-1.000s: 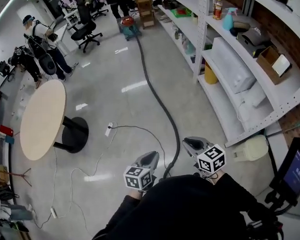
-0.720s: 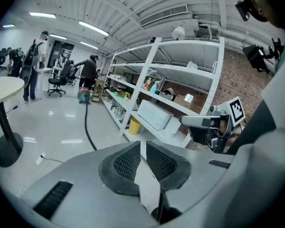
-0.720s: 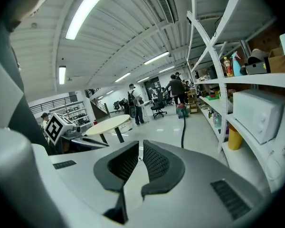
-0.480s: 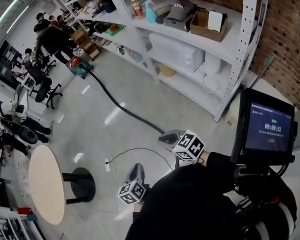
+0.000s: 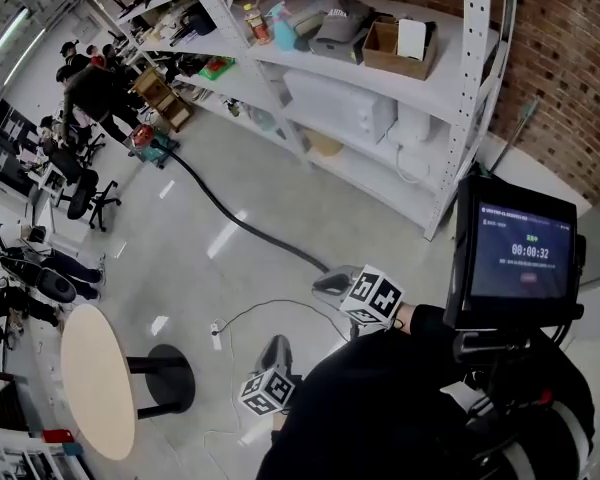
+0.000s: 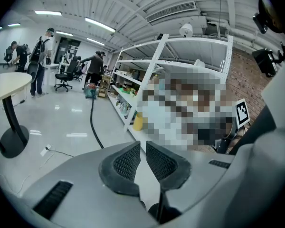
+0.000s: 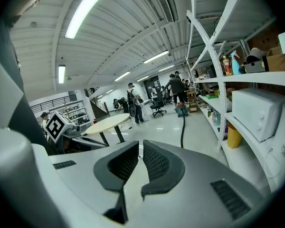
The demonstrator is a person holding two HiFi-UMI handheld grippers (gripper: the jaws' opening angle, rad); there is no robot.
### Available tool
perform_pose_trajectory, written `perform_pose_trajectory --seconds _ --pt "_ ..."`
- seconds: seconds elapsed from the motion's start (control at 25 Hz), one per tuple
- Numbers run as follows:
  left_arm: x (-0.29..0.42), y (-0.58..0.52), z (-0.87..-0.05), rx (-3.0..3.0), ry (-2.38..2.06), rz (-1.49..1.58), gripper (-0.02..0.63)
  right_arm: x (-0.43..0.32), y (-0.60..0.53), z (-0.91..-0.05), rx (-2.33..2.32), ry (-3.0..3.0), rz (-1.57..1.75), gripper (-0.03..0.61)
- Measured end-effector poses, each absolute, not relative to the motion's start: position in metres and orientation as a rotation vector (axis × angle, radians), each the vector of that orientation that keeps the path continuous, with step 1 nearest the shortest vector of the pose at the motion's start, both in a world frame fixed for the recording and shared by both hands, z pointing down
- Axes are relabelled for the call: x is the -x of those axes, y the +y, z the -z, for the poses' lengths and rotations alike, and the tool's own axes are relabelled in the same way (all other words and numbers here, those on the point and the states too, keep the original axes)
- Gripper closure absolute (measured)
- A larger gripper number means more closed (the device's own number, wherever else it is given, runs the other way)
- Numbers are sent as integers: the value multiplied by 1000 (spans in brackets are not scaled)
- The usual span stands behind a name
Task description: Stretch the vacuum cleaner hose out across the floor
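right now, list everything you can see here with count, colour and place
hose: 1, black, across the floor
vacuum: 1, teal and red, hose's far end
table: 1, beige top, black base, lower left
shelving: 1, white, against the brick wall
cap: 1, grey, upper shelf
box: 1, brown, upper shelf
cable: 1, dark, floor by the table
people: several, dark clothes, far left
screen: 1, black, right
left gripper: 1, grey, lower middle, shut, empty
right gripper: 1, grey, at hose's near end, shut, empty
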State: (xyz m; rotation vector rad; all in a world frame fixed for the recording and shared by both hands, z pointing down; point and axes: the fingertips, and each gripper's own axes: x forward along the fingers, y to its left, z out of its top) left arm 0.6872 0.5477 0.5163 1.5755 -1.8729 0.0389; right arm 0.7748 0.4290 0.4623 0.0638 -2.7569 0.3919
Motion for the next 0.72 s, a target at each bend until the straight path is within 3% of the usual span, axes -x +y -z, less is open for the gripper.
perform_pose_trajectory --seconds 0.72 --pt "-698 560 -524 -1549 -1840 -49 560 -780 444 -473 -19 -2715 -411 538"
